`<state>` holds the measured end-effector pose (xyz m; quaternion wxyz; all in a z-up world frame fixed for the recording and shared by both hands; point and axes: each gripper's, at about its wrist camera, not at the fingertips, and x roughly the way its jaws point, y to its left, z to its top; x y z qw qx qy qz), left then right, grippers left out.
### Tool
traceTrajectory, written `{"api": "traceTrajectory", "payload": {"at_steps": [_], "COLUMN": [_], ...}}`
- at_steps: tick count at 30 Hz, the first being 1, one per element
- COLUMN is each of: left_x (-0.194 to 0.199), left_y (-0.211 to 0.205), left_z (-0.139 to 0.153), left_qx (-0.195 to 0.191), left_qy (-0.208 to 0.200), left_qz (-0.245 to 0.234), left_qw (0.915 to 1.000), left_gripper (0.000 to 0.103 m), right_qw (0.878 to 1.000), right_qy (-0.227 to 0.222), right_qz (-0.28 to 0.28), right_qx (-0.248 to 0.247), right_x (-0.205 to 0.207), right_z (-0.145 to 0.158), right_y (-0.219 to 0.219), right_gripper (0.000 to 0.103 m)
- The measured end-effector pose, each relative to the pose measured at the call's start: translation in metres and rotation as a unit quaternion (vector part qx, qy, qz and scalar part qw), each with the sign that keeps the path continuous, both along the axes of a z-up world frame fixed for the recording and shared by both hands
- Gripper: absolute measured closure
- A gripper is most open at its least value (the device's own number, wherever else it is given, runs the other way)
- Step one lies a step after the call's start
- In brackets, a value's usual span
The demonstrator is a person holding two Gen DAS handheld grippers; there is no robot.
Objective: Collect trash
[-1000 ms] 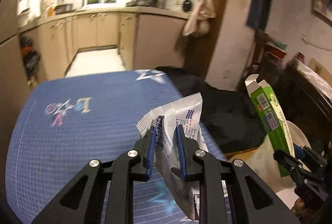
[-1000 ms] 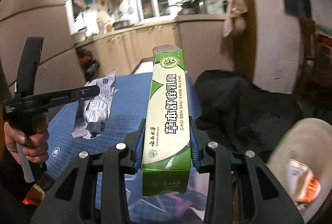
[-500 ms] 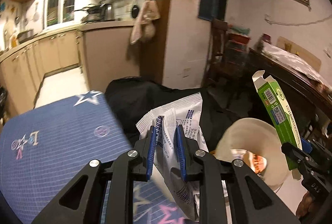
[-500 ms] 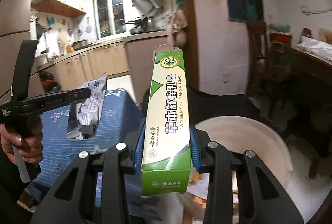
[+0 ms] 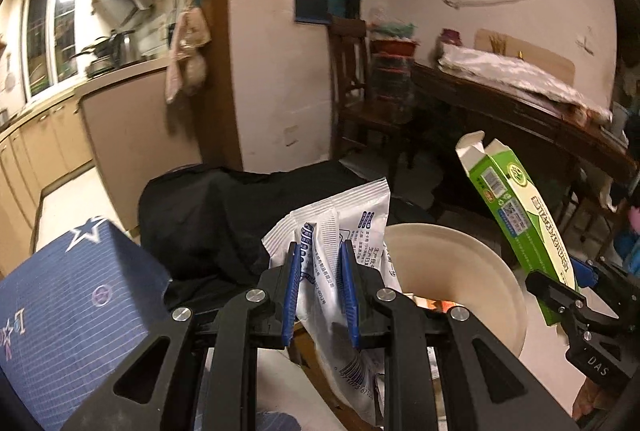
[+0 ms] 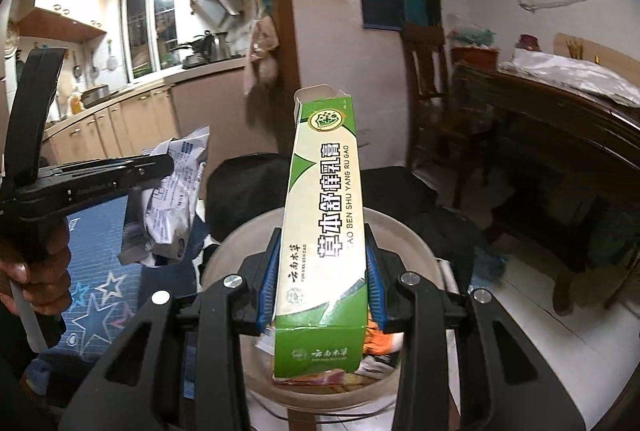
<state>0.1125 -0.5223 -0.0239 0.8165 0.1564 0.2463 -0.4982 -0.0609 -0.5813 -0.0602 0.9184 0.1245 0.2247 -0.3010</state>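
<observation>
Trash fills both my tools: my left tool point(image 5: 319, 273) clamps a white wrapper point(image 5: 352, 227), my right tool point(image 6: 322, 265) clamps a green carton point(image 6: 324, 231) above the cream bin point(image 6: 416, 243).

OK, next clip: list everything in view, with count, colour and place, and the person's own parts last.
green carton: 1, green and cream, top flap open, clamped above bin
white pouch: 1, white with blue print, clamped left of bin
bin: 1, cream, on floor, holds wrappers
black cloth: 1, behind bin
blue starred cover: 1, at left
wooden chair: 1, dark, by wall
left gripper: black, blue pads
right gripper: black, blue pads
hand: 1, on left gripper's handle
</observation>
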Motion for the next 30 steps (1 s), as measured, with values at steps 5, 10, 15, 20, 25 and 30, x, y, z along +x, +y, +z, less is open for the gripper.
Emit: {"api": "traceTrajectory", "payload": {"at_steps": [5, 10, 15, 20, 25, 30], "left_x": [-0.011, -0.009, -0.011, -0.002, -0.017, -0.031], "left_y": [-0.035, -0.058, -0.056, -0.037, 0.011, 0.076], "left_z": [-0.019, -0.038, -0.039, -0.038, -0.036, -0.027], "left_qx": [0.014, 0.013, 0.003, -0.004, -0.017, -0.047], "left_qy": [-0.005, 0.004, -0.008, 0.008, -0.042, -0.058], "left_qz": [-0.033, -0.062, -0.077, -0.063, -0.044, -0.03], "left_qw": [0.9993, 0.998, 0.997, 0.998, 0.998, 0.9967], "left_gripper": [0.081, 0.045, 0.04, 0.039, 0.019, 0.005], "right_qw": [0.999, 0.998, 0.998, 0.998, 0.997, 0.991], "right_qy": [0.028, 0.049, 0.044, 0.039, 0.034, 0.049], "right_qz": [-0.021, -0.04, -0.044, -0.046, -0.07, -0.114], "right_qx": [0.011, 0.024, 0.031, 0.025, -0.011, -0.054], "right_x": [0.007, 0.014, 0.008, 0.003, -0.005, -0.019], "right_z": [-0.022, -0.04, -0.042, -0.037, -0.027, -0.021], "right_y": [-0.02, -0.035, -0.034, -0.022, 0.015, 0.062], "right_gripper": [0.068, 0.052, 0.052, 0.049, 0.005, 0.005]}}
